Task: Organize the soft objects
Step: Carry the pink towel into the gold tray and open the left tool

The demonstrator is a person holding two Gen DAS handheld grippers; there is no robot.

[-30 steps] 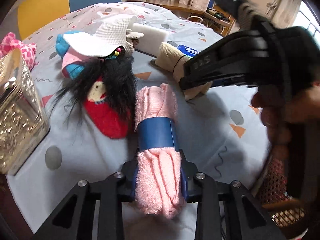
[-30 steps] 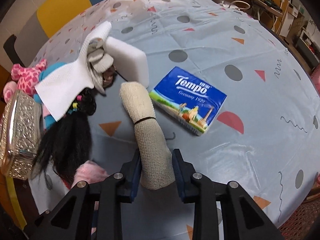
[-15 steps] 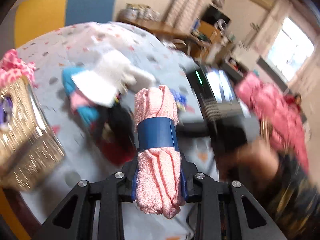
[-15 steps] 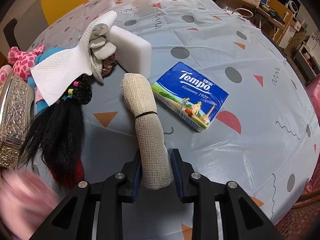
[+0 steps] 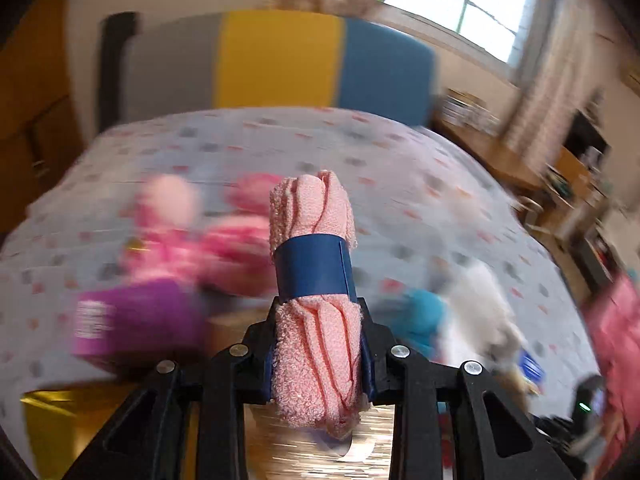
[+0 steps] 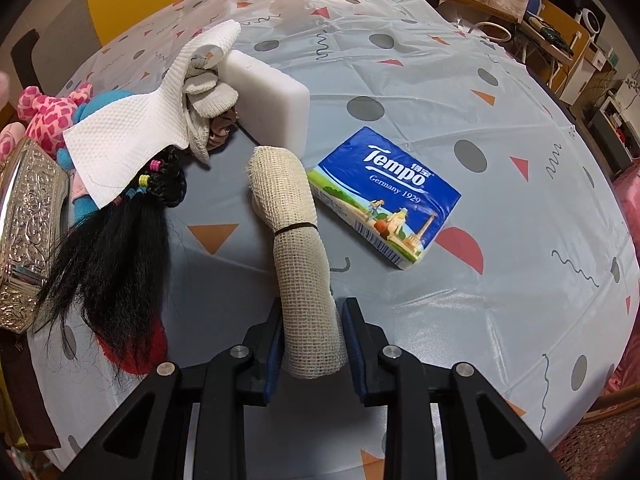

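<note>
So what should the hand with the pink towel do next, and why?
Probably lower it into the gold box. The left gripper has its jaws shut on the pink rolled towel, held up over what looks like the shiny box just below; the view is blurred, so slowing down first seems wise.

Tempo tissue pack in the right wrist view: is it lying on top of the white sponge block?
No, the Tempo tissue pack lies flat on the tablecloth, in front of the white sponge block rather than on it.

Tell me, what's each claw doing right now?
Left gripper shut on pink towel roll, airborne. Right gripper straddles beige mesh roll on table, grip unclear. Nothing blocking.
</note>
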